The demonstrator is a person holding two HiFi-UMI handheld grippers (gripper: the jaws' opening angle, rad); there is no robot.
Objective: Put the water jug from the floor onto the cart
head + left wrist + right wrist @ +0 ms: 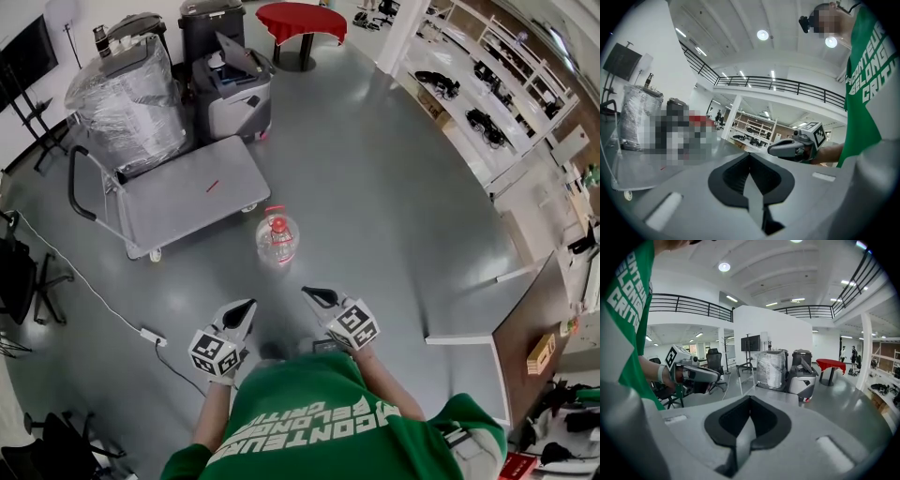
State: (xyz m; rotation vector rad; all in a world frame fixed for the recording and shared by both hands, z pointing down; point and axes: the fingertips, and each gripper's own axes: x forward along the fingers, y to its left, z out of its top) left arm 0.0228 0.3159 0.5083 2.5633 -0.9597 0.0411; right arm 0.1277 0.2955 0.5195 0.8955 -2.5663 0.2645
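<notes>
The water jug (277, 239), clear with a red cap, stands upright on the grey floor in the head view, just off the front right corner of the flat grey cart (187, 192). My left gripper (248, 306) and right gripper (308, 293) hover side by side a short way short of the jug, both shut and empty. Neither touches the jug. In the left gripper view the jaws (750, 161) meet with nothing between them, and the right gripper (787, 147) shows beside them. The right gripper view shows its shut jaws (750, 404) pointing toward the cart (768, 392); the jug is hidden there.
A plastic-wrapped load (127, 98) stands behind the cart, whose black handle (80, 183) is at its left end. A grey machine (234, 94) and a red-covered table (302, 23) are farther back. A cable (94, 295) runs across the floor at left; office chairs (23, 277) stand there.
</notes>
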